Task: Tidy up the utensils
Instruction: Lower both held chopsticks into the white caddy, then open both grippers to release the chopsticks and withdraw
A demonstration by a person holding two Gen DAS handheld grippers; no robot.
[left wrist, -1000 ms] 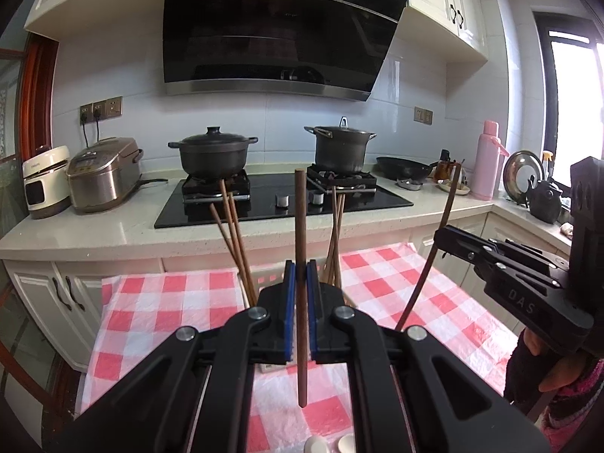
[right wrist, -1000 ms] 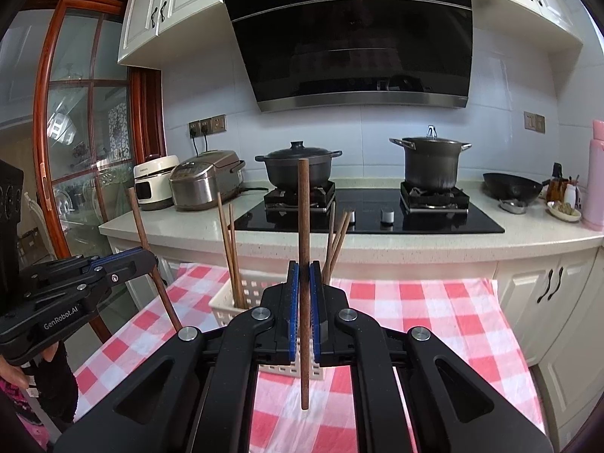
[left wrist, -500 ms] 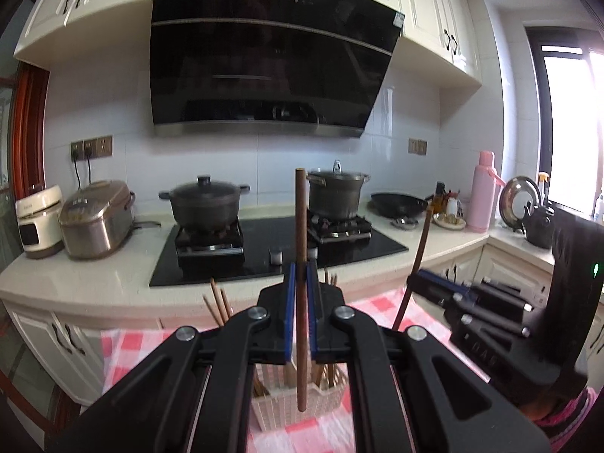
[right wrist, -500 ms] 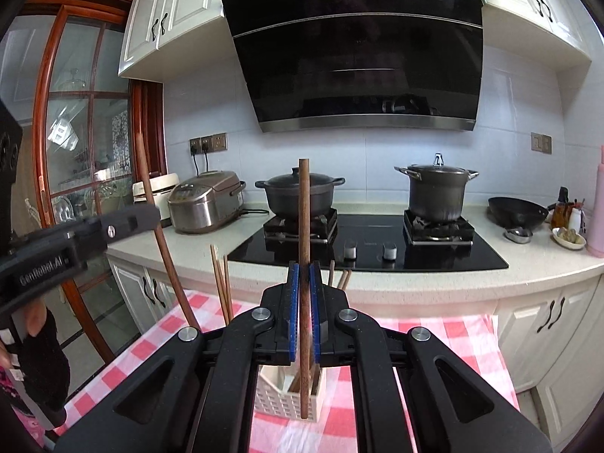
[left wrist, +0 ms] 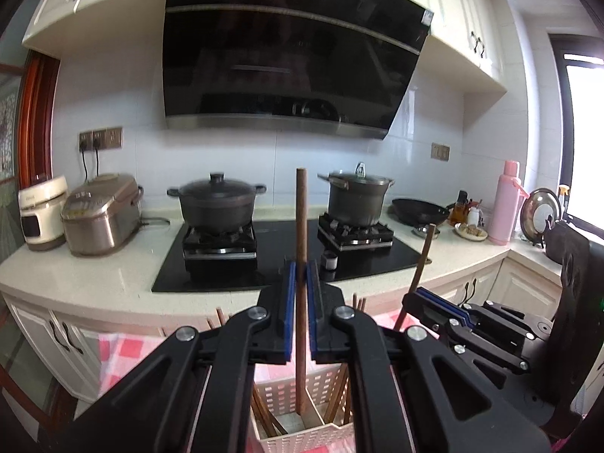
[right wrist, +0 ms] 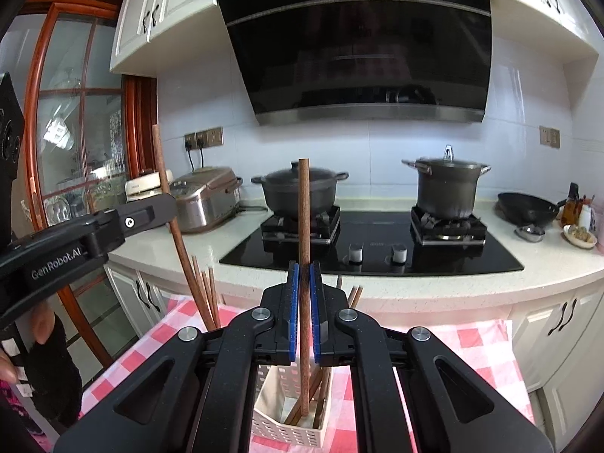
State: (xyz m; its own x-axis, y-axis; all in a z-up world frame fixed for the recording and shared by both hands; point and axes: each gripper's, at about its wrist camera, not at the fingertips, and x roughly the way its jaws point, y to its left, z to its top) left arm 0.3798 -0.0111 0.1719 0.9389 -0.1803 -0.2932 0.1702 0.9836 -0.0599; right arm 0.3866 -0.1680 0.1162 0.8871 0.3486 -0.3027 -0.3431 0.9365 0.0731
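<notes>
My left gripper (left wrist: 301,283) is shut on a brown wooden chopstick (left wrist: 301,226) held upright, its lower tip inside the white slotted utensil basket (left wrist: 309,436). My right gripper (right wrist: 304,283) is shut on another upright chopstick (right wrist: 304,211), its tip down in the same basket (right wrist: 287,432). Several chopsticks (right wrist: 204,298) stand in the basket. In the left wrist view the right gripper (left wrist: 422,298) shows at the right with its chopstick (left wrist: 423,253). In the right wrist view the left gripper (right wrist: 168,207) shows at the left with its chopstick (right wrist: 160,166).
The basket stands on a red and white checked cloth (right wrist: 475,343). Behind is a counter (left wrist: 94,275) with a black hob (right wrist: 373,241), two dark pots (right wrist: 300,188), a rice cooker (left wrist: 100,213), a wok (right wrist: 526,207) and a pink flask (left wrist: 504,202).
Both grippers have moved closer over the basket and lowered their chopsticks, so both tips now sit inside it. Both stay shut.
</notes>
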